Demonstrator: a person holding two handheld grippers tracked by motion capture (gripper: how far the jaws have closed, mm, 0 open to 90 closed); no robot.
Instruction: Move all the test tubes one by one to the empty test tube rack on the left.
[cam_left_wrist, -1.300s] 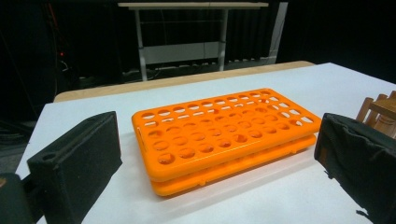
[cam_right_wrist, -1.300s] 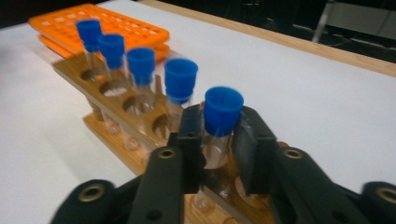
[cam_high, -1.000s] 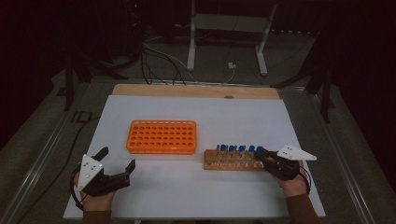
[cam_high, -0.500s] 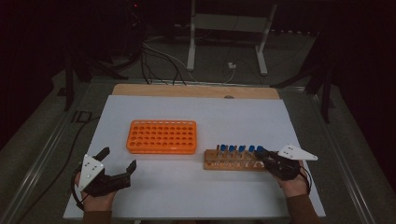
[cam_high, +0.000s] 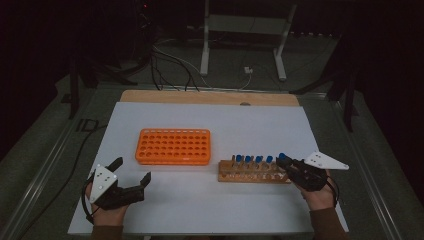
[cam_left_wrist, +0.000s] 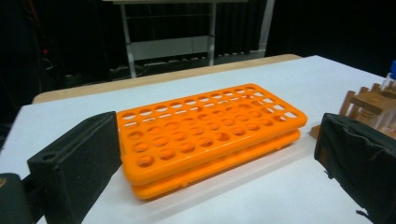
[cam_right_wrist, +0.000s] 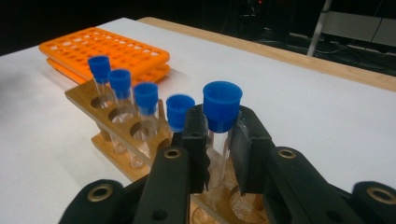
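Right tongs (cam_right_wrist: 218, 154): clenched on a blue-capped test tube (cam_right_wrist: 221, 122), jaws pressing the clear glass just below the cap. The tube stands upright at the near end of the wooden tube rack (cam_high: 254, 172), its lower part hidden behind the jaws, so it cannot be told whether it is seated in its hole or lifted slightly. Four more blue-capped tubes (cam_right_wrist: 122, 95) stand in a row in the same rack.

Left tongs (cam_high: 131, 176): released, jaws wide apart and holding nothing, resting low near the front left of the white worktop (cam_high: 260, 120), facing the orange tube rack (cam_left_wrist: 205, 130).

The orange rack lies just left of the wooden one, apart from it, all holes vacant.

Judgement: the step in hand is the grasp on the first tube for transfer to the orange rack. The next move calls for a straight vertical lift until the tube bottom clears the wooden rack, without tilting into the neighbouring tube, then a carry leftward.
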